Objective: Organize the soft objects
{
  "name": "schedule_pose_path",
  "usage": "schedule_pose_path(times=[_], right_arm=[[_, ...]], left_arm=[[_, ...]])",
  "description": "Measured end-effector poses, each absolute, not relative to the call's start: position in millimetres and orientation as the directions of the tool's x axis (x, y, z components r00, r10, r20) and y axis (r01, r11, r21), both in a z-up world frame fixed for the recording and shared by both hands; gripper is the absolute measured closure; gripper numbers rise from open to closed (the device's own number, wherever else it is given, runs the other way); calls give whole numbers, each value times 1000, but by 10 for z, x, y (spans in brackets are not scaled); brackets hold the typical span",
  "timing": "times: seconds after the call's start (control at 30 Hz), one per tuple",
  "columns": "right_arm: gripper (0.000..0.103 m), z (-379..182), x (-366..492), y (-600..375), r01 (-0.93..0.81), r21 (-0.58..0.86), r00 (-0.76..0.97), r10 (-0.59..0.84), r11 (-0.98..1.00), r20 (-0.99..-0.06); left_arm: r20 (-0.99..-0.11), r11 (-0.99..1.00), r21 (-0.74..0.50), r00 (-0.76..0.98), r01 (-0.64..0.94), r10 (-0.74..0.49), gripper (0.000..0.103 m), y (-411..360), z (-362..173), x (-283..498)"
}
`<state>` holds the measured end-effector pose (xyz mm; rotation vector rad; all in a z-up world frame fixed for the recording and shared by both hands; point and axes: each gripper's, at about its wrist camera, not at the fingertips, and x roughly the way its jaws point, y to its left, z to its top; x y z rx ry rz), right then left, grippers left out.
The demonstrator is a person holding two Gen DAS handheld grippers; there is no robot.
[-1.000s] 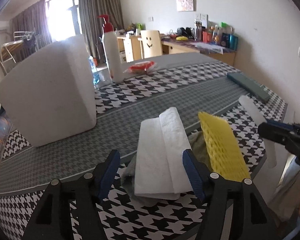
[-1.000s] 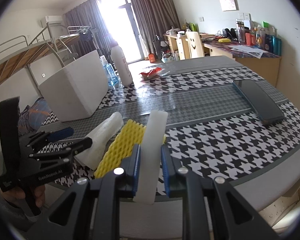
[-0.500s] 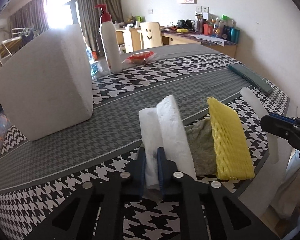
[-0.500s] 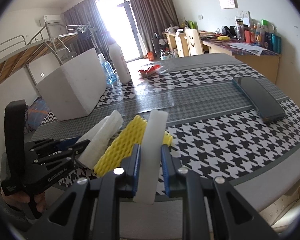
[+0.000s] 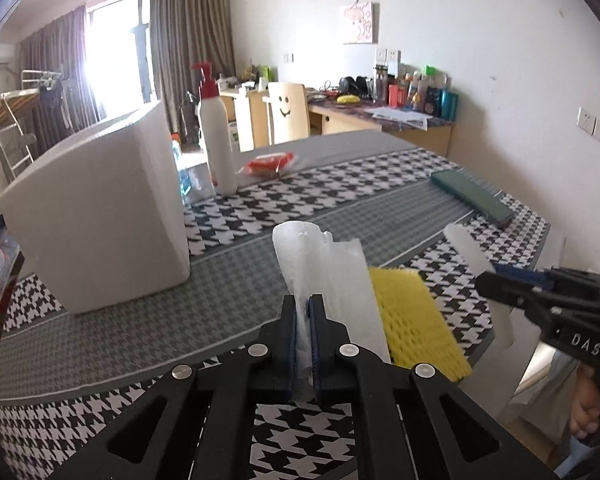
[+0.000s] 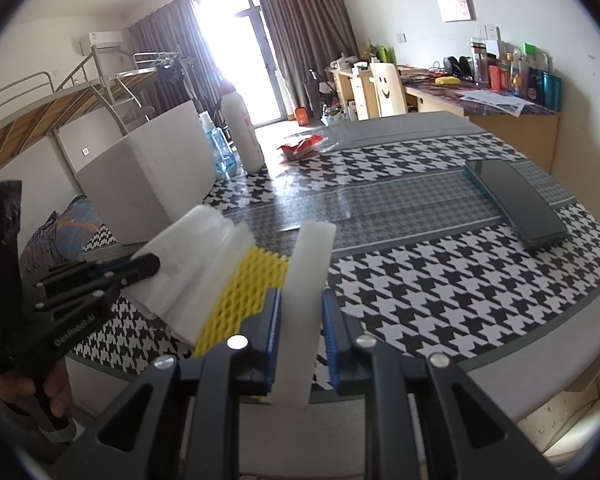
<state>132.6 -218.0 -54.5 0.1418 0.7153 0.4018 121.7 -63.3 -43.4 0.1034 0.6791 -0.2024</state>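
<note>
Left gripper [image 5: 304, 320], jaws pinched tight on the folded white foam sheet [image 5: 324, 276], whose long axis runs forward. Right gripper [image 6: 300, 320] clamps an upright white foam strip [image 6: 306, 280]. Between them, nearer the left, a yellow foam mesh sleeve [image 5: 412, 320] lies on the houndstooth table [image 5: 260, 200].

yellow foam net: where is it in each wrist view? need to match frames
Left wrist: yellow foam net lies lower right of centre, just right of the white foam sheet pinched in the left gripper.
Right wrist: it lies lower left of centre, left of the right gripper's white strip.
Shared landmark: dark flat case.
</note>
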Motion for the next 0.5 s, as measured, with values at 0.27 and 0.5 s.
schedule_pose_path(times=[0.27, 0.5], right_arm=[[79, -533, 1298, -2164, -315, 258, 686, 407, 913, -603], [79, -539, 1292, -2150, -321, 258, 683, 412, 911, -603]], left_arm=[[-658, 986, 74, 751, 150, -65, 90, -586, -582, 1294], [-644, 983, 99, 763, 157, -57, 46, -626, -610, 1282]])
